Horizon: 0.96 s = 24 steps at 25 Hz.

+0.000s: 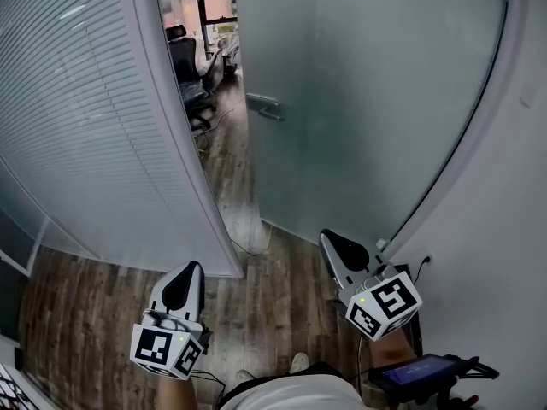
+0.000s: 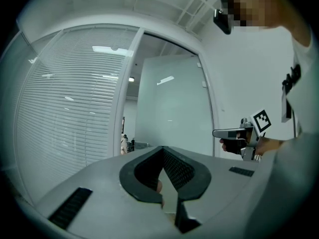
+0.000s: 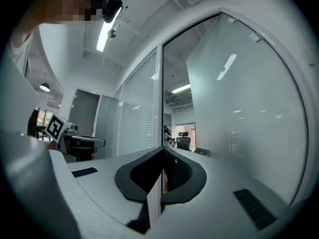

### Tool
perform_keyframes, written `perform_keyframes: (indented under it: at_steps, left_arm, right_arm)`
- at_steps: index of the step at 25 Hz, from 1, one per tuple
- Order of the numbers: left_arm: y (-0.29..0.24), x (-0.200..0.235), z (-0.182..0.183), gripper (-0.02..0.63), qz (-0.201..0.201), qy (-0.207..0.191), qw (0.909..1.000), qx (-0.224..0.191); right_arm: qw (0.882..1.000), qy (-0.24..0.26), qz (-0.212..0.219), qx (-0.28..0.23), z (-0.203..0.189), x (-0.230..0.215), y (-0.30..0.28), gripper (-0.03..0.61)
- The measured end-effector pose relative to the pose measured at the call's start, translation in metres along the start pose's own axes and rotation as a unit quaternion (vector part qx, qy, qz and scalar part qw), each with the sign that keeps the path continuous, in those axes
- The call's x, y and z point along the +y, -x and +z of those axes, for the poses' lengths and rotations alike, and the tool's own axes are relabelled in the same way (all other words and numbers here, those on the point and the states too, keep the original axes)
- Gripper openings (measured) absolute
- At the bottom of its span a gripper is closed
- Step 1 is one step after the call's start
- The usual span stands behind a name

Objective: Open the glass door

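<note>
The frosted glass door (image 1: 367,101) stands far ahead and to the right. It is hinged on the right and swung partway inward. Its free edge carries a metal handle (image 1: 265,108), which sits well apart from the white frame post (image 1: 175,152) on the left. Through that gap a room shows, with an office chair (image 1: 190,71) on the wood floor (image 1: 273,306). Left of the post runs a partition with blinds (image 1: 68,118), and a plain wall (image 1: 513,246) closes the right side.

Both tools are held low and near the person, well short of the door. The left gripper (image 1: 190,268) has its jaws closed on nothing, and so does the right gripper (image 1: 328,237).

The door looks partly open already, so what remains is probably widening it. With the jaws together, neither tool can take the handle. A push with the hard tips on smooth glass could skid off or knock the pane. A push near the hinge side would move the door little. A hard shove could send the free edge toward the chair beyond.
</note>
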<state>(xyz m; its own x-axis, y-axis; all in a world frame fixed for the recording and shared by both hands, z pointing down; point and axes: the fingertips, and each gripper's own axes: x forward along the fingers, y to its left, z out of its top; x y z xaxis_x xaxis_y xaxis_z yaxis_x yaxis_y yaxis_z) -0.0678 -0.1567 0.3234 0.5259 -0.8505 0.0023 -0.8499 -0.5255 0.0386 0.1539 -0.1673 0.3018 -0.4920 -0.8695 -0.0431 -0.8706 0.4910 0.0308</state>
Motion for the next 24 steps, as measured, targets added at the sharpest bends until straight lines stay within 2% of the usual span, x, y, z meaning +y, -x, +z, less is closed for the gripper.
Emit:
perform_keyframes:
  at_steps: [4,10,24]
  left_arm:
    - [0.024,0.017,0.001,0.0,0.002,-0.006,1.0,-0.002]
    - [0.055,0.044,0.002,-0.001,-0.002,0.001,0.9999,-0.01]
    - [0.051,0.042,0.005,0.0,-0.009,0.003,0.9998,-0.014]
  right_arm:
    - [1.0,0.014,0.012,0.007,0.003,0.038,-0.011,0.002]
    - [1.0,0.026,0.005,0.016,0.004,0.08,-0.015,0.0]
    - [0.999,0.036,-0.008,0.028,0.004,0.072,-0.014,0.002]
